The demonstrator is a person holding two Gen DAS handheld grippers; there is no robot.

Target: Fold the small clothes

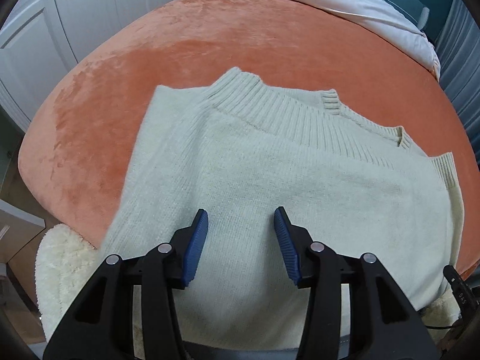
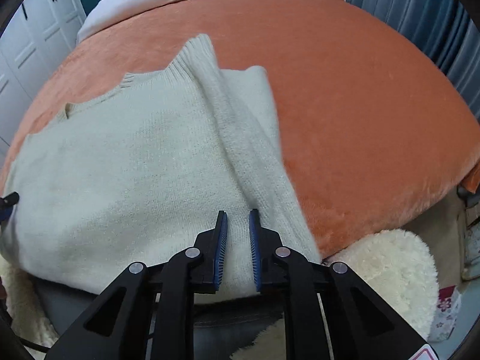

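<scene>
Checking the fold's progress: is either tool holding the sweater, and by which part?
Left tool is open above the sweater, holding nothing. Right tool is nearly closed over its near edge; an actual pinch cannot be told.

The sweater (image 1: 270, 174) lies on the blanket (image 1: 210, 45) beneath and ahead of both tongs, its collar (image 1: 270, 111) farthest from them, its folded sleeve (image 2: 240, 126) ahead of the right tongs (image 2: 238, 213)

A cream knit sweater (image 1: 270, 180) lies flat on the orange blanket (image 1: 210, 45) at its near edge, ribbed collar toward the far side, both sleeves folded inward over the body, one running as a long ridge down its right side, hem hanging over the near edge.
</scene>
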